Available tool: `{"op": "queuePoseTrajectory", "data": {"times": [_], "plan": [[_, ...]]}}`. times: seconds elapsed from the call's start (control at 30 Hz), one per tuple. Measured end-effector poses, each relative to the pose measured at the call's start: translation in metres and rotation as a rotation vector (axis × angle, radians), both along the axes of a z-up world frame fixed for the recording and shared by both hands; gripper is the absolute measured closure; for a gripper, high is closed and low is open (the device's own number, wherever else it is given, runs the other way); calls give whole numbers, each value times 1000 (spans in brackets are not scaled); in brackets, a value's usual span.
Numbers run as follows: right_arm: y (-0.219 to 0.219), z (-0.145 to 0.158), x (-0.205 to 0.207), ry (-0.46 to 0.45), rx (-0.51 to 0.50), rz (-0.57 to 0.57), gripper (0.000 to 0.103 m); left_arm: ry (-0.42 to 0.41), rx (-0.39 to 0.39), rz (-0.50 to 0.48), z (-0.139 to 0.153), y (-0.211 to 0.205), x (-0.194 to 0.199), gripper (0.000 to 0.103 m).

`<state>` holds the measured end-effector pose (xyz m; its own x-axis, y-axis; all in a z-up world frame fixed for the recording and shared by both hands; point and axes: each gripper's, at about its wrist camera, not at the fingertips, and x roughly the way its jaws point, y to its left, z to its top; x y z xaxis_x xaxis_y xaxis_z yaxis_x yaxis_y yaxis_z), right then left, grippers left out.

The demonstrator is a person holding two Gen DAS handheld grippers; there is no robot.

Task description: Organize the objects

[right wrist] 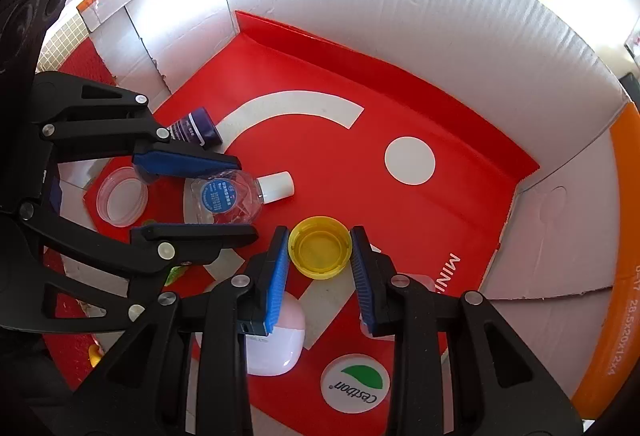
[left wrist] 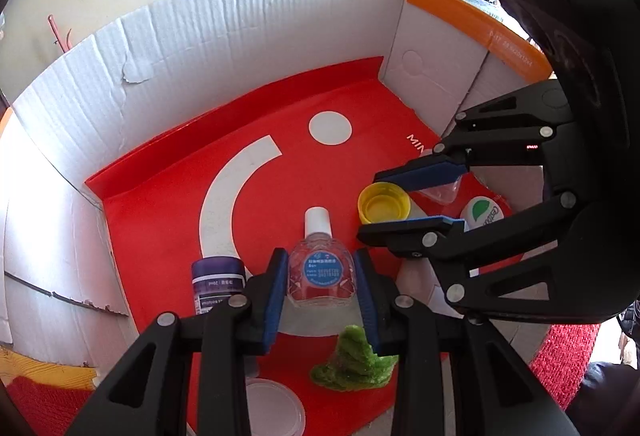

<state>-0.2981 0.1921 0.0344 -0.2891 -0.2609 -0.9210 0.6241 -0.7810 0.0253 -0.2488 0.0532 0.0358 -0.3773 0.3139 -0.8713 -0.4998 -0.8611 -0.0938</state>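
My left wrist view sits just behind the left tongs [left wrist: 320, 292], looking steeply down into the white cardboard box [left wrist: 192, 47] at its red liner [left wrist: 168, 203], very close in. The right tongs [left wrist: 416, 201] cross in from the right edge. My right wrist view rides behind the right tongs [right wrist: 320, 268], also angled down and close, facing the box's far corner, with the left tongs [right wrist: 216, 195] entering from the left. The 2 views share the clear bottle [left wrist: 321, 272] [right wrist: 228, 199], yellow cap [left wrist: 383, 202] [right wrist: 320, 252], purple jar [left wrist: 218, 282] [right wrist: 196, 125] and white arc [left wrist: 236, 187] [right wrist: 292, 107].
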Motion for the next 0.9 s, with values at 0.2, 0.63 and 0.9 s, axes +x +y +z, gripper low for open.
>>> {"op": "queuePoseTrajectory", "data": {"times": [0.2,0.63,0.9], "plan": [[-11,-1,3,3,6,1,74,-9,-14,-1,0,-1,6,68],[-12,3,1,1,5,-3,74,-10,-18,-5,0,8,-8,68],[-13,6,2,-1,5,-2,74,-13,-13,-7,0,8,-9,68]]}}
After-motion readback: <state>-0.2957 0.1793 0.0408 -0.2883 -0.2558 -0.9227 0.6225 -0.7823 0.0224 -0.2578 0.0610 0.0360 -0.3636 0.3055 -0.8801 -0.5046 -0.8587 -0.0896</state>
